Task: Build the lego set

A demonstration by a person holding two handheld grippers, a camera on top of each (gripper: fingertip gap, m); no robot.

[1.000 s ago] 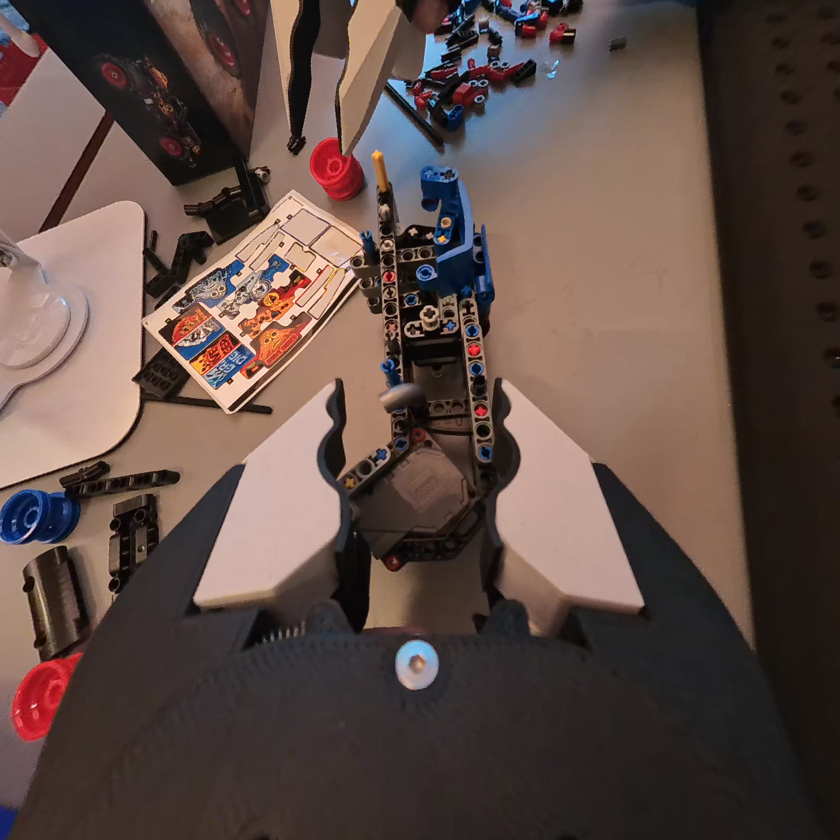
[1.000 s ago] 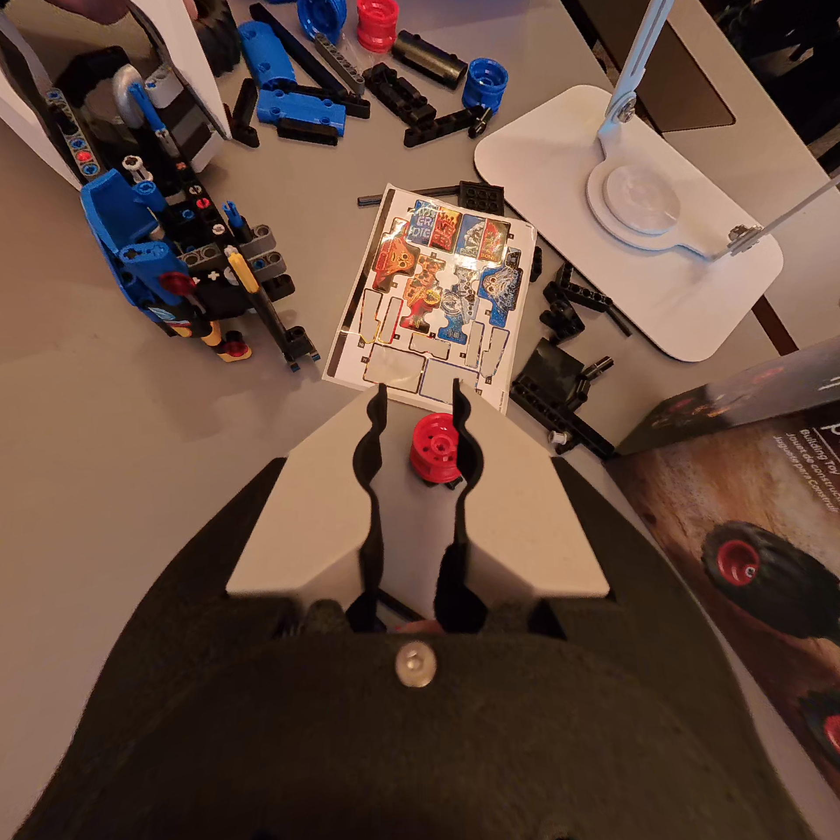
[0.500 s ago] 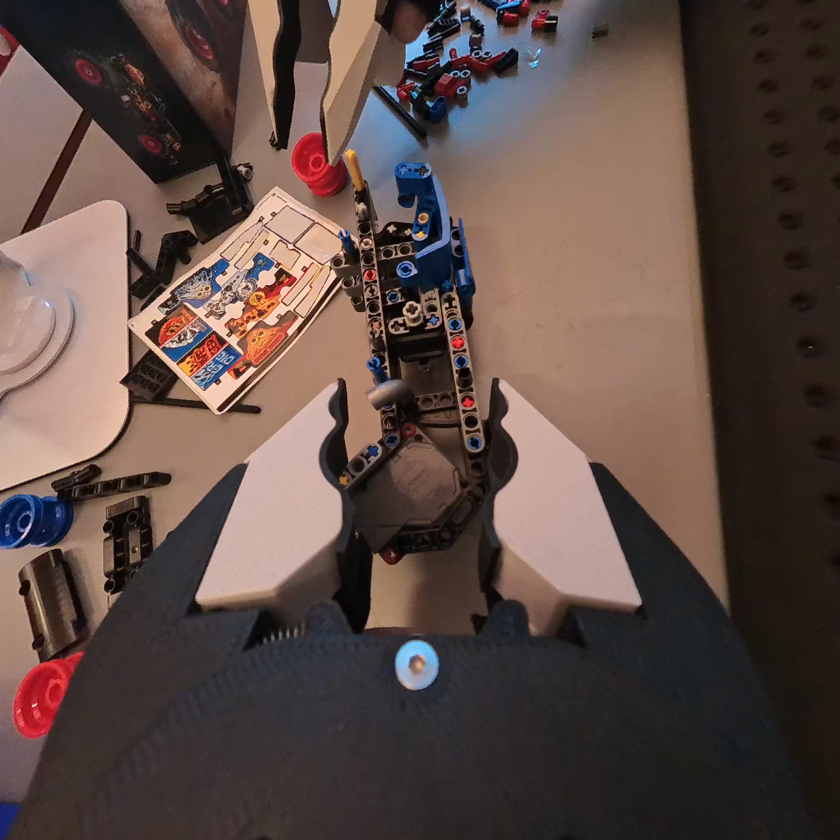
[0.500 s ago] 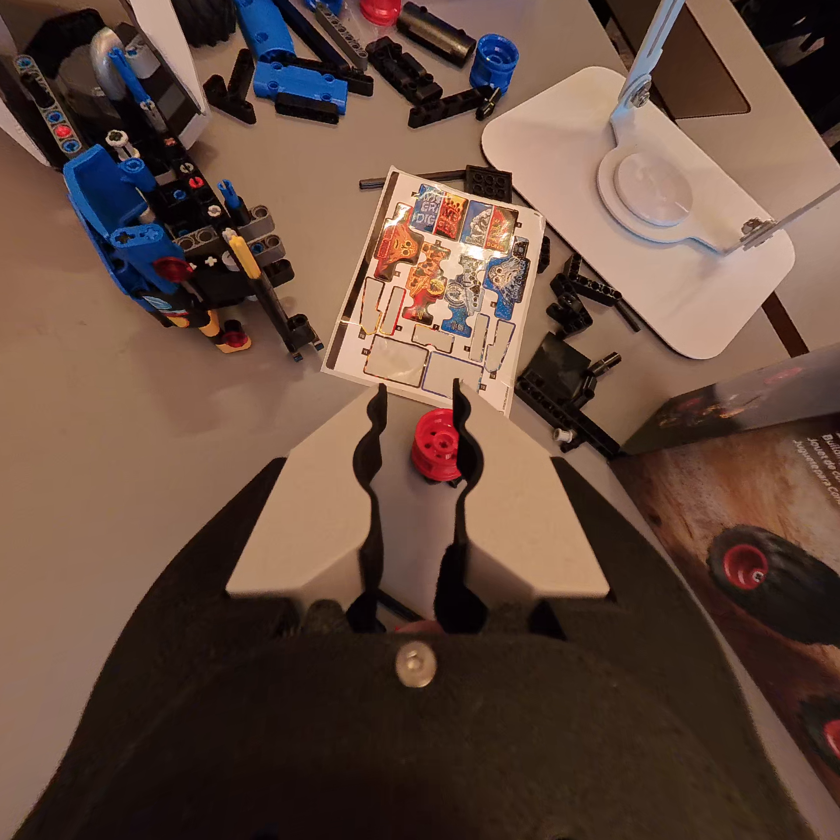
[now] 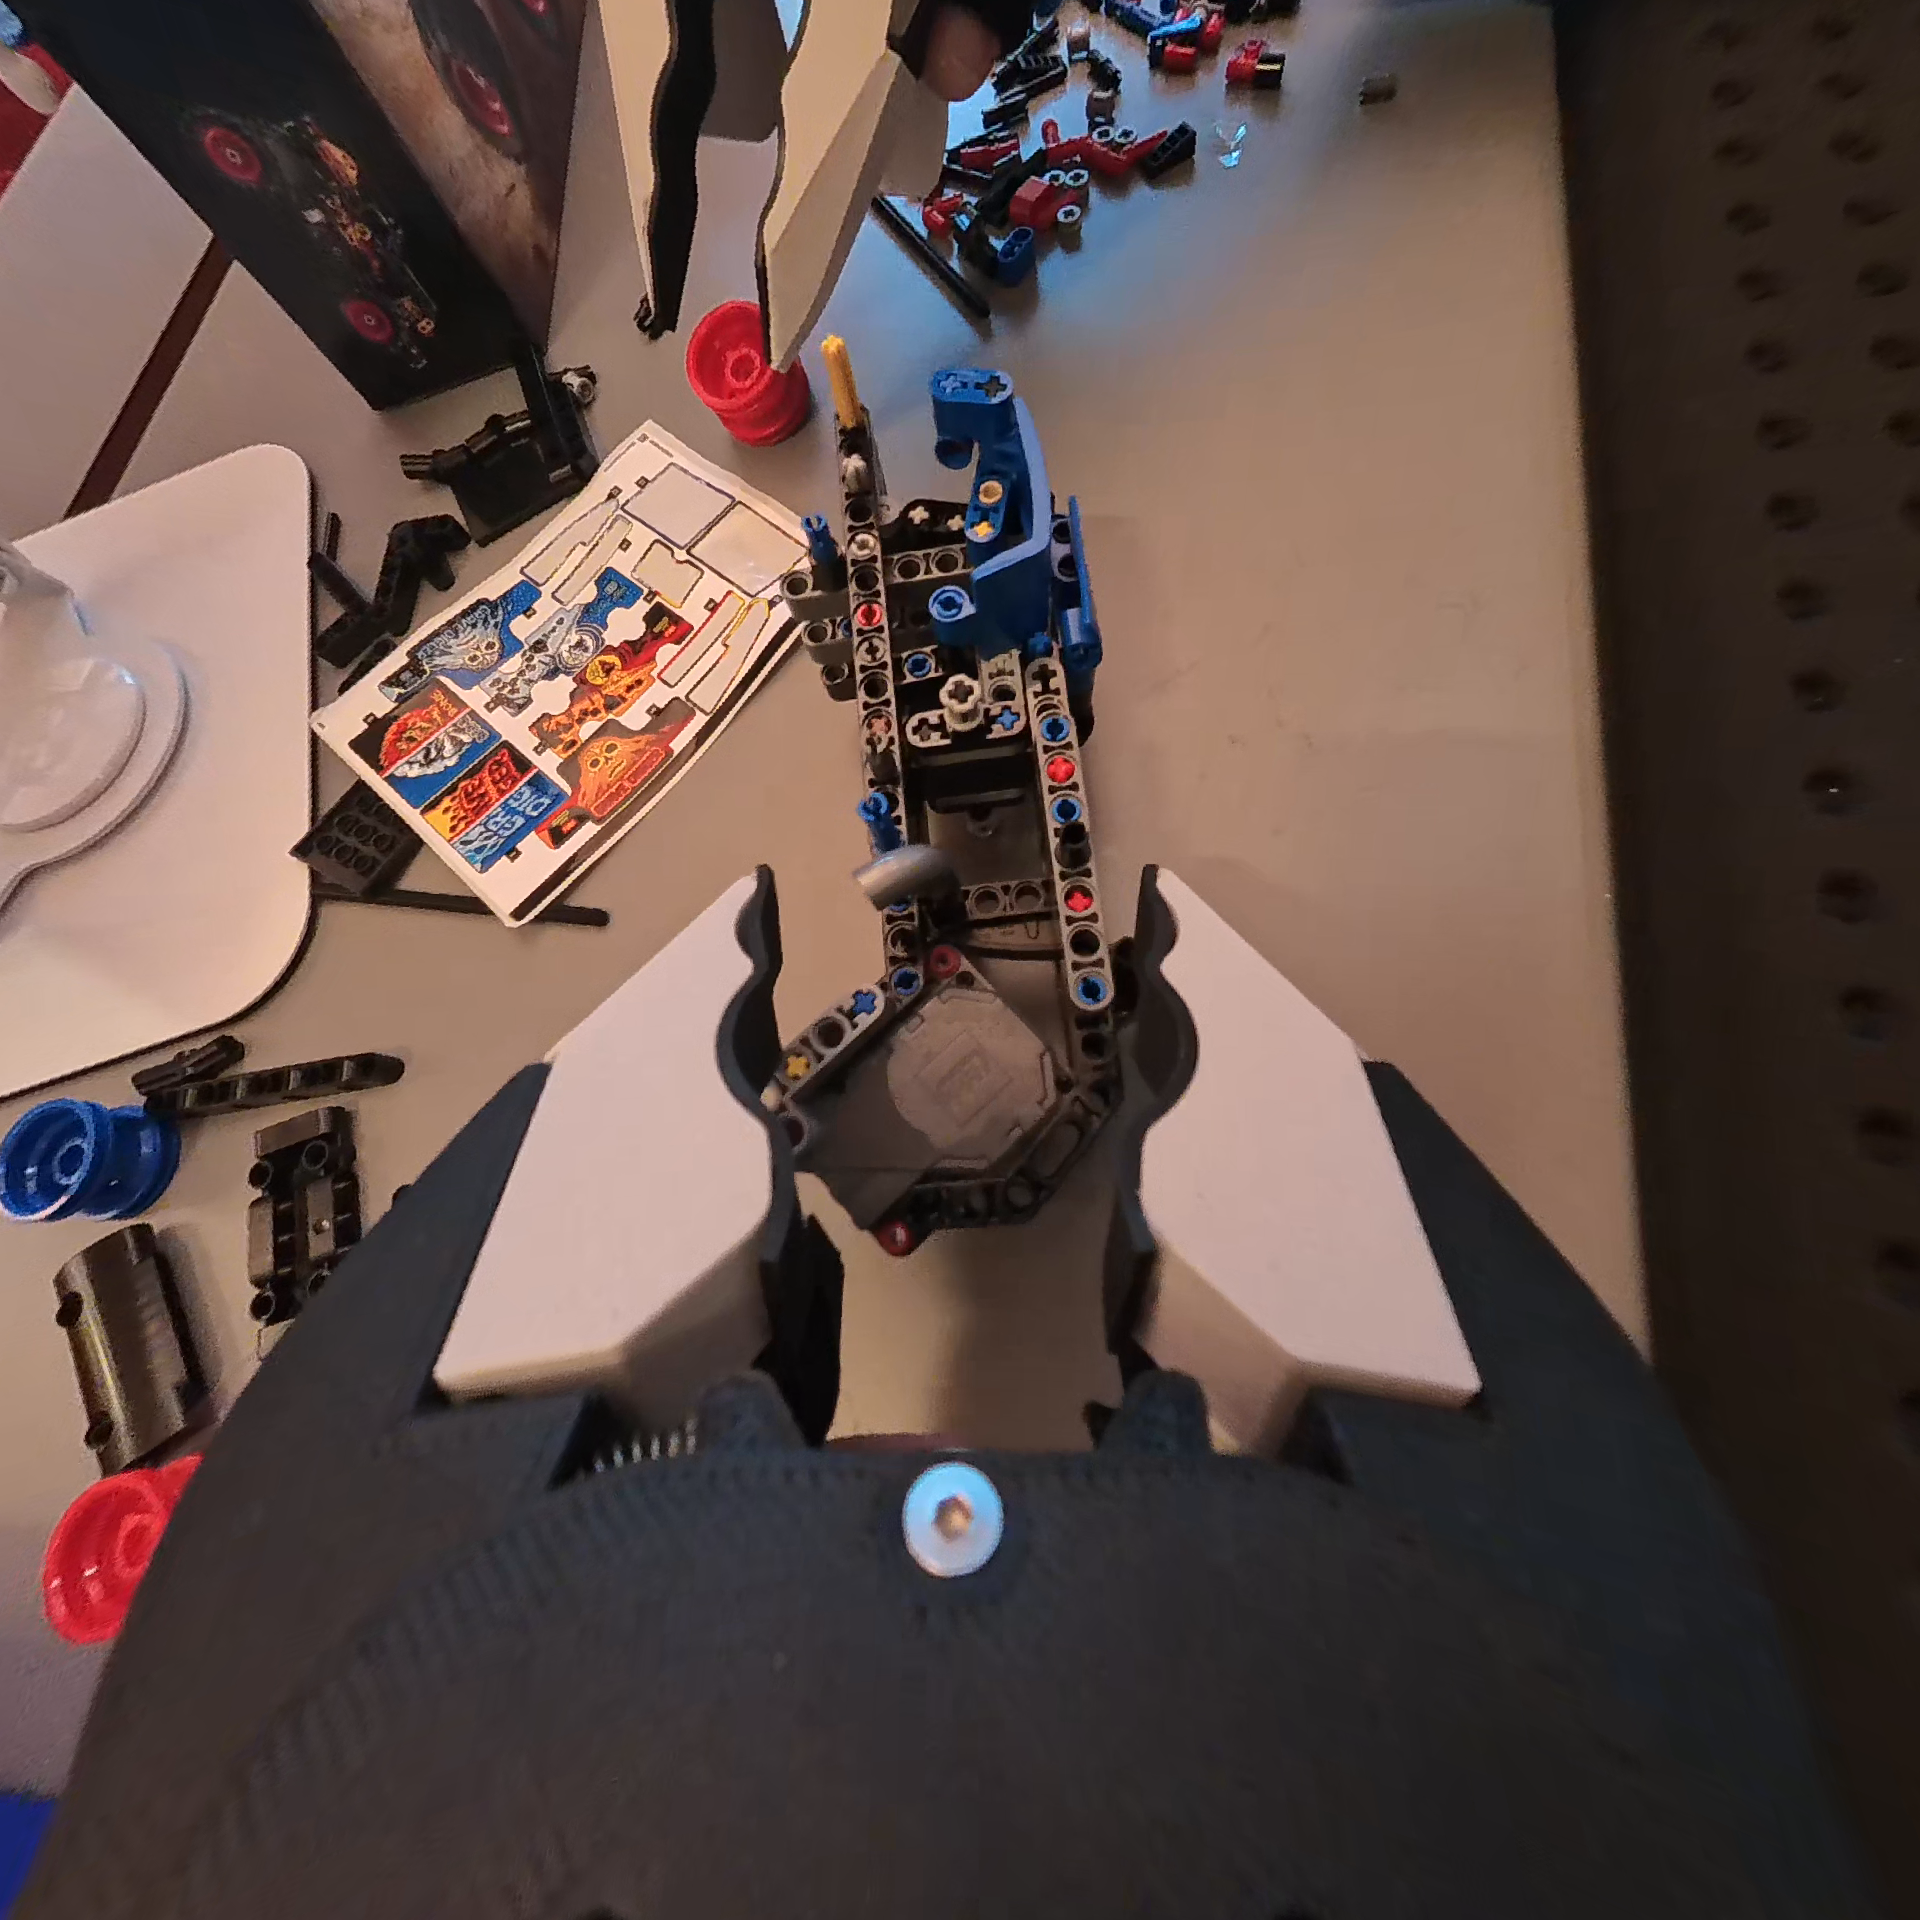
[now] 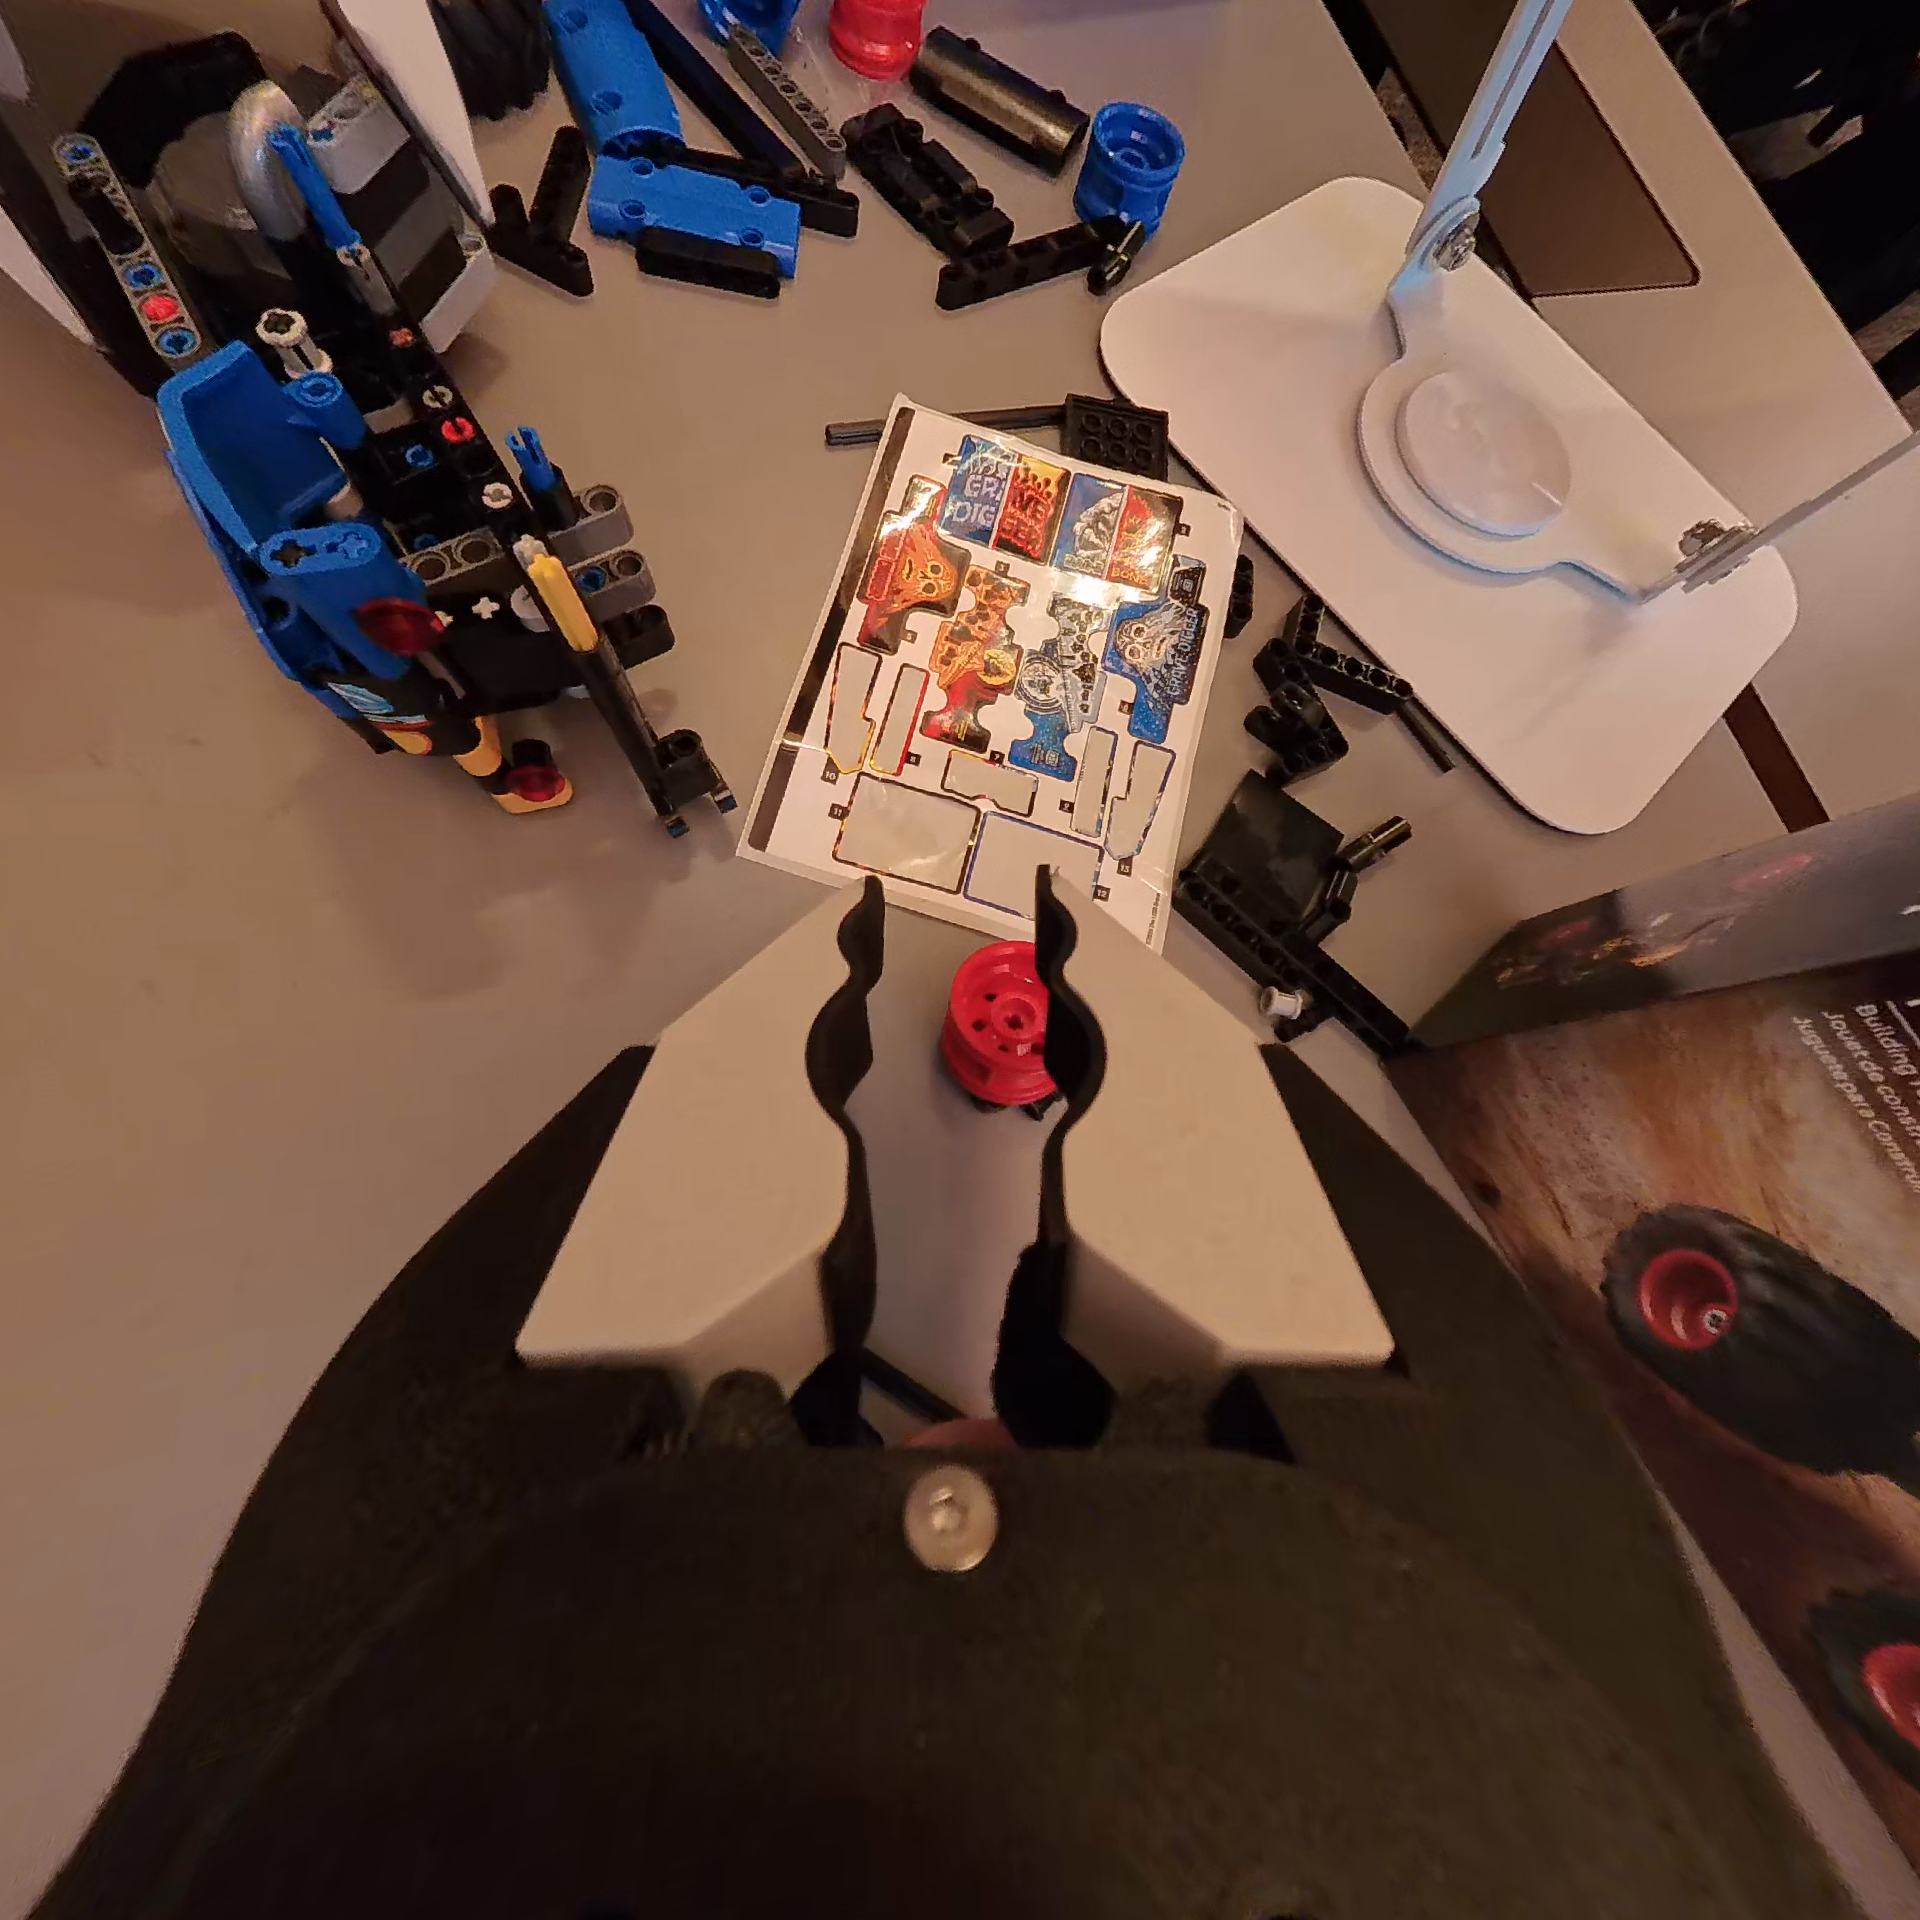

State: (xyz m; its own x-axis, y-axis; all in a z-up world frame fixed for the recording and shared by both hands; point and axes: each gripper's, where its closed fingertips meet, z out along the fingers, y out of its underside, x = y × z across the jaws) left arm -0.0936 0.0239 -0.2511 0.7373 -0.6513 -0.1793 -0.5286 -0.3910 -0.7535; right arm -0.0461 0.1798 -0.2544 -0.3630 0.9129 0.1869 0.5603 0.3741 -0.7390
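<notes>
The grey table (image 5: pixel 1299 520) carries everything. Largest on it is the half-built chassis (image 5: pixel 966 790), a long frame of grey and black beams with blue panels at its far end. The left gripper (image 5: pixel 951 997) has its fingers closed against the near end of that frame, around the grey motor block. The right wrist view shows the chassis (image 6: pixel 343 540) tilted up off the table at the held end, which the left view does not reveal.

Only the right view shows the set's box (image 6: pixel 1714 1195) lying flat and the white lamp base (image 6: pixel 1455 499). The sticker sheet (image 6: pixel 997 665) lies between chassis and base.

The right gripper (image 6: pixel 956 904) stands open, its fingers straddling a red wheel hub (image 6: pixel 992 1023) that rests on the table, apparently touching the right finger. The left view alone shows a heap of small red and black parts (image 5: pixel 1049 177) far off.
</notes>
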